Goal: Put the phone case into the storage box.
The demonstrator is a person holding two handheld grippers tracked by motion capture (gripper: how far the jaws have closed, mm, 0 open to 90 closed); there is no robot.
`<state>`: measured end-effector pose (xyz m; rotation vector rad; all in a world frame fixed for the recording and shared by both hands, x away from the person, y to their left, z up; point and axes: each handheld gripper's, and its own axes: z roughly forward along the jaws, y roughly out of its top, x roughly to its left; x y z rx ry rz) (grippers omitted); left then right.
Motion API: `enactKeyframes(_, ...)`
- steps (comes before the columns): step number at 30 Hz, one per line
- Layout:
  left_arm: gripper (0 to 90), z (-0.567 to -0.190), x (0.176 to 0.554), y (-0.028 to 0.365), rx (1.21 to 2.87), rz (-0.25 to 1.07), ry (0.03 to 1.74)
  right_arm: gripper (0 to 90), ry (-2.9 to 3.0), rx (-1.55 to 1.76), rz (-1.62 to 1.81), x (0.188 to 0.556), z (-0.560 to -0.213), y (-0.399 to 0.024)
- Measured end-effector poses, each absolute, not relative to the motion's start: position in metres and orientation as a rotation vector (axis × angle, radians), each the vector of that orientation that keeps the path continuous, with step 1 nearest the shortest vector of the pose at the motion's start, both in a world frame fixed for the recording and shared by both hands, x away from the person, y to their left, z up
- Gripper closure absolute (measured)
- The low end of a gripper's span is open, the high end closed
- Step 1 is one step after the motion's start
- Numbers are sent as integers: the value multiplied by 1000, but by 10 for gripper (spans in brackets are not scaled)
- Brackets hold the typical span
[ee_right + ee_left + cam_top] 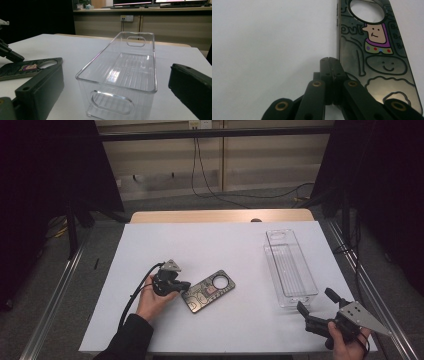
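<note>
Left gripper (329, 60) closed empty beside phone case (209, 291); cartoon print legible close-up. Right gripper (316, 304) gaped near clear bin (120, 75).

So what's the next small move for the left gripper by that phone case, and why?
Probably open its jaws: the left gripper sits shut beside the phone case, at its edge, gripping nothing. Opened, it could straddle that edge. The clear bin waits empty.
</note>
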<state>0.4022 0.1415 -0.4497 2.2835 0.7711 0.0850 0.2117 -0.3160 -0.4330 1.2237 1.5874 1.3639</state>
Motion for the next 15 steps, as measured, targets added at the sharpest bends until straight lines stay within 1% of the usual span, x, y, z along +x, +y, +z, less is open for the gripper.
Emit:
enactKeyframes(6, 900, -450, 400, 142, 2277, 66, 763, 0, 1588, 1229, 1358, 212, -433, -316)
enactKeyframes(11, 899, -451, 400, 142, 2252, 76, 758, 0, 1587, 1229, 1357, 212, -433, -316)
enactKeyframes(15, 879, -451, 400, 142, 2231, 85, 757, 0, 1588, 1227, 1357, 211, -433, -316)
